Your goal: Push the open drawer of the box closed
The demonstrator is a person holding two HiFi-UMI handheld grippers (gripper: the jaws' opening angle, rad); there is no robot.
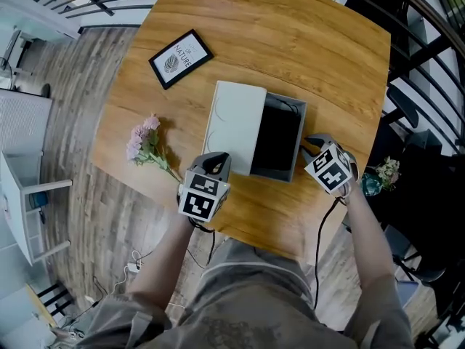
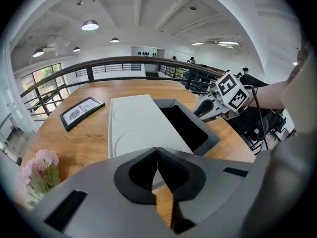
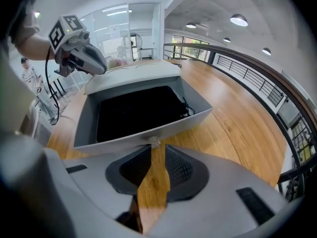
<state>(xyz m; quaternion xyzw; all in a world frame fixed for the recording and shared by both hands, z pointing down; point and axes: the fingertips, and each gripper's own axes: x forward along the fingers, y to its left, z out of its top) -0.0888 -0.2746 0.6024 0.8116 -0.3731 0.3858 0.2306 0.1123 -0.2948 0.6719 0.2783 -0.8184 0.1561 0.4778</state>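
A white box (image 1: 234, 122) lies on the wooden table (image 1: 327, 57), its grey drawer (image 1: 298, 147) pulled out to the right with a dark, empty-looking inside. My left gripper (image 1: 216, 162) rests at the box's near left corner, jaws shut and empty; in the left gripper view the white lid (image 2: 138, 123) lies just beyond its tips (image 2: 157, 148). My right gripper (image 1: 309, 145) stands at the drawer's outer front wall (image 3: 129, 138). Its jaws (image 3: 154, 150) are narrowly apart, and a small knob (image 3: 154, 143) on that wall sits right at their tips.
A black-framed picture (image 1: 180, 58) lies at the table's far left, and a pink flower sprig (image 1: 147, 145) lies left of the box. The table's near edge runs just behind both grippers. A railing curves round the far side, and a small plant (image 1: 383, 173) stands off the right edge.
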